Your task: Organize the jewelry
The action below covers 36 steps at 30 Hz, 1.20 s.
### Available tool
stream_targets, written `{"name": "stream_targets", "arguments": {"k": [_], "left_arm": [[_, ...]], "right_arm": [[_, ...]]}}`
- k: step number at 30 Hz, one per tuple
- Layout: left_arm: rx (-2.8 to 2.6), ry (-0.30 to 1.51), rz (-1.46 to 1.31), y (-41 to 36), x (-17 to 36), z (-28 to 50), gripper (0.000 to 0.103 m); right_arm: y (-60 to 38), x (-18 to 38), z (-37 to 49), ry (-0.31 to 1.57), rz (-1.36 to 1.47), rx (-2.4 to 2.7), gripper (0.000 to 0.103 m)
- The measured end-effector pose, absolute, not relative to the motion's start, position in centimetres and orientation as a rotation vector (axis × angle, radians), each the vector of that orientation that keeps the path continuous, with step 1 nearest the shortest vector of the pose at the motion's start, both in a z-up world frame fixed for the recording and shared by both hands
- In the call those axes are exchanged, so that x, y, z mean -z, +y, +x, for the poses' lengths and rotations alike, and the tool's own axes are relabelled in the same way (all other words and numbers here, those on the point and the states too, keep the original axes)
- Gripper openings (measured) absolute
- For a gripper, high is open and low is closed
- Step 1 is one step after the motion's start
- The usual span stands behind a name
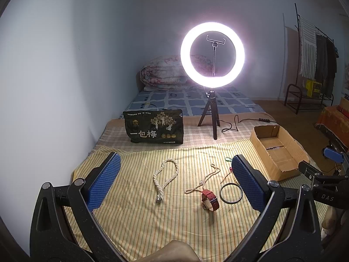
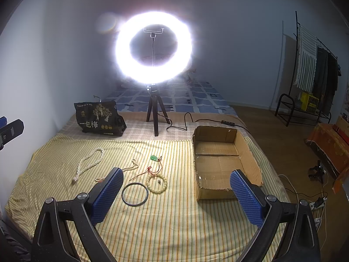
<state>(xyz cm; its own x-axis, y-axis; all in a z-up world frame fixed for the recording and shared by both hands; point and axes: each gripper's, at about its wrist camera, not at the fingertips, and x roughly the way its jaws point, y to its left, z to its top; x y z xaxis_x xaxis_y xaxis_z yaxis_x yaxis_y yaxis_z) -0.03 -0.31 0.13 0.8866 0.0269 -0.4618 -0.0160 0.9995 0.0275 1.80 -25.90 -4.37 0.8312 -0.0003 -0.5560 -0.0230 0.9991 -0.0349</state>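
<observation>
Jewelry lies on a striped yellow cloth [image 1: 141,218]. In the left wrist view I see a pearl necklace [image 1: 165,179], a thin bead string [image 1: 204,182], a red-strap watch [image 1: 209,199] and a dark bangle [image 1: 231,193]. The right wrist view shows the pearl necklace [image 2: 88,163], the bangle [image 2: 135,194], a pale bead bracelet [image 2: 157,182], a green pendant on red cord [image 2: 154,157] and an open cardboard box [image 2: 224,163]. My left gripper [image 1: 174,179] is open above the cloth. My right gripper [image 2: 176,190] is open and empty.
A lit ring light on a tripod [image 1: 212,54] stands behind the cloth, its cable [image 2: 185,122] trailing right. A dark snack bag [image 1: 154,126] stands at back left. The box [image 1: 279,150] sits at the right edge. A clothes rack [image 2: 314,69] stands far right.
</observation>
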Motion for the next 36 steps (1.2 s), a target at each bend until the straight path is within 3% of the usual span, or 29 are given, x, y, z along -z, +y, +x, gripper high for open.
{"name": "stream_targets", "arguments": {"k": [36], "left_arm": [[-0.020, 0.479, 0.026, -0.48, -0.04, -0.18, 0.103]], "right_arm": [[-26.33, 4.47, 1.45, 0.591, -0.040, -0.014, 0.099]]}}
